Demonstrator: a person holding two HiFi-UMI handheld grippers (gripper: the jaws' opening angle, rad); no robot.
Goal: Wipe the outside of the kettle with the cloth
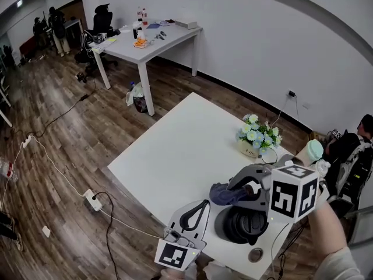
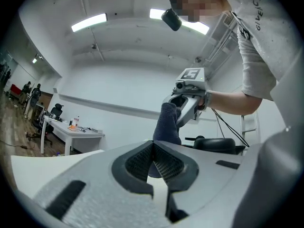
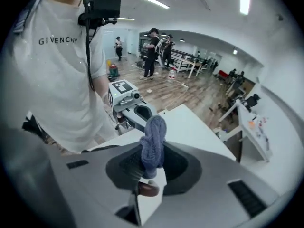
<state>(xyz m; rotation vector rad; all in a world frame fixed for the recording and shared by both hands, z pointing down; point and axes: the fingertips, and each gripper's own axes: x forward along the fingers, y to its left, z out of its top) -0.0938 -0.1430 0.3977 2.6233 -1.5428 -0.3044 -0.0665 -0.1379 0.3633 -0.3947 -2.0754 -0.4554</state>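
Currently the kettle (image 1: 240, 226), a black body, stands on the white desk (image 1: 175, 150) close to its near edge, on the person's side.

1. Cloth. The blue-grey cloth (image 1: 224, 195) is bunched just above the kettle's far-left side in the head view. Whether cloth and kettle touch cannot be told from any view.
2. Right gripper. The right gripper (image 1: 233, 191) is over the kettle. Its own view shows the tongs (image 3: 147, 158) pressed onto the cloth (image 3: 154, 137), which stands up from between them as a rolled wad. The left gripper view shows the same cloth (image 2: 167, 125) hanging from the right gripper (image 2: 183, 106), which is carried by a bare forearm.
3. Left gripper. The left gripper (image 1: 204, 204) lies just beside the kettle's left, at the near edge of the desk, aimed toward the cloth. Its tongs (image 2: 153, 148) are pressed together at the tips with nothing gripped; the cloth shows beyond them, not between them. The right gripper view shows this gripper (image 3: 135, 110) facing back across the desk.
4. Surroundings. A pot of pale blue and white flowers (image 1: 257, 135) stands by the desk's right edge, well apart from the kettle. A small brown disc (image 1: 255, 254) lies near the near edge, just beside the kettle's base.
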